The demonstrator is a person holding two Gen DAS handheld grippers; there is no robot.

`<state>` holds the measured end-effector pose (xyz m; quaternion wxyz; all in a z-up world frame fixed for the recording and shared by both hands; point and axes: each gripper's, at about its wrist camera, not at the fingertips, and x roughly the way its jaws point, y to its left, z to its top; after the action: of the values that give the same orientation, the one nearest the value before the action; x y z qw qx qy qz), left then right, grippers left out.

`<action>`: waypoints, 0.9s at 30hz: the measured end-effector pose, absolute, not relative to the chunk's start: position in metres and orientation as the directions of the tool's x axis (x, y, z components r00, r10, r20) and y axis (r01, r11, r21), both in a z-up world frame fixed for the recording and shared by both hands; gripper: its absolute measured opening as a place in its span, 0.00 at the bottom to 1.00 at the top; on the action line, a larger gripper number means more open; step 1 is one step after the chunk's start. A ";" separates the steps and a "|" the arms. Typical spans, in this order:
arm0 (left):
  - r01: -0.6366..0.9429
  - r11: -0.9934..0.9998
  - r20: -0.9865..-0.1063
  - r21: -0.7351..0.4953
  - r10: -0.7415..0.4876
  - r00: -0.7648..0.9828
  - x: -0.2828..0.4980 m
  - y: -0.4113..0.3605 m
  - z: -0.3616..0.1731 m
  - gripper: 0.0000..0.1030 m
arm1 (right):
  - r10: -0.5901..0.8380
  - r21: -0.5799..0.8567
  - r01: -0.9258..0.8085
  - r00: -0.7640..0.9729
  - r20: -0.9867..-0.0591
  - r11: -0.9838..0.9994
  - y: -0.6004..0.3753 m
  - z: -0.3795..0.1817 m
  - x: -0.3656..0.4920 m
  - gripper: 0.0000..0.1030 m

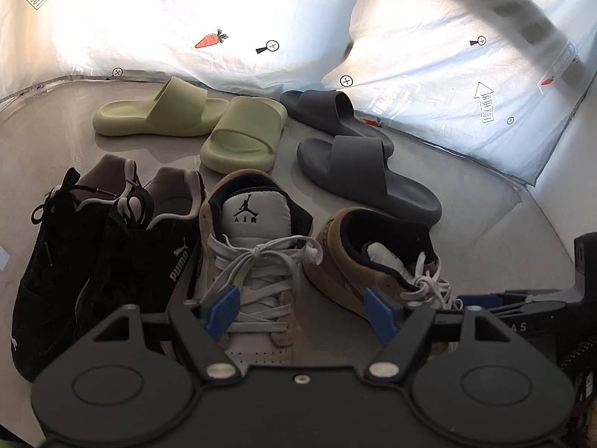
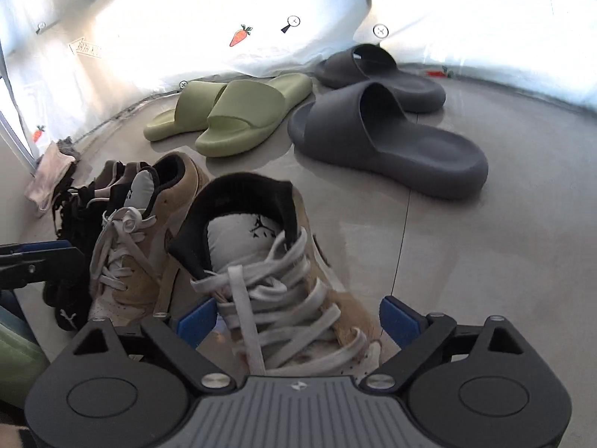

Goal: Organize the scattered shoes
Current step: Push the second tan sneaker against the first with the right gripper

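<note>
Left gripper [image 1: 302, 311] hangs with its blue-padded jaws apart above the lace-up tan suede sneaker with the white padded tongue [image 1: 248, 261]; nothing is pinched. At nine o'clock sits the black suede sneaker pair [image 1: 104, 257]; at twelve, smooth moulded pale-green foam slides [image 1: 238, 134]; at one, rounded dark-grey foam slides [image 1: 365, 175].

Right gripper [image 2: 298, 321] straddles the second tan suede sneaker [image 2: 276, 268], pads clear of it, jaws spread wide. It stands on glossy grey floor [image 2: 485, 261].
</note>
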<state>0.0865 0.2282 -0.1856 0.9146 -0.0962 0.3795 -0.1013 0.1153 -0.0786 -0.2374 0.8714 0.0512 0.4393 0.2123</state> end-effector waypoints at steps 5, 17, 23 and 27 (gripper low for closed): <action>0.111 0.958 -0.674 -0.263 -0.264 0.690 0.087 0.229 -0.185 0.72 | 0.375 0.312 -0.208 0.499 -0.781 0.927 -0.064 -0.238 0.108 0.88; 0.092 0.960 -0.674 -0.264 -0.252 0.695 0.085 0.237 -0.184 0.72 | 0.509 0.545 -0.121 0.565 -0.649 0.830 -0.114 -0.235 0.095 0.77; 0.089 0.958 -0.675 -0.272 -0.256 0.692 0.086 0.241 -0.184 0.72 | 0.560 0.488 -0.280 0.488 -0.670 0.827 -0.097 -0.255 0.108 0.58; 0.085 0.961 -0.680 -0.265 -0.249 0.690 0.086 0.243 -0.185 0.72 | 0.562 0.527 -0.222 0.483 -0.672 0.821 -0.091 -0.257 0.112 0.58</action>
<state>0.0860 0.2428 -0.1851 0.9130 -0.1066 0.3831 -0.0915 0.1120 -0.0912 -0.2571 0.8403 0.1879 0.4520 0.2332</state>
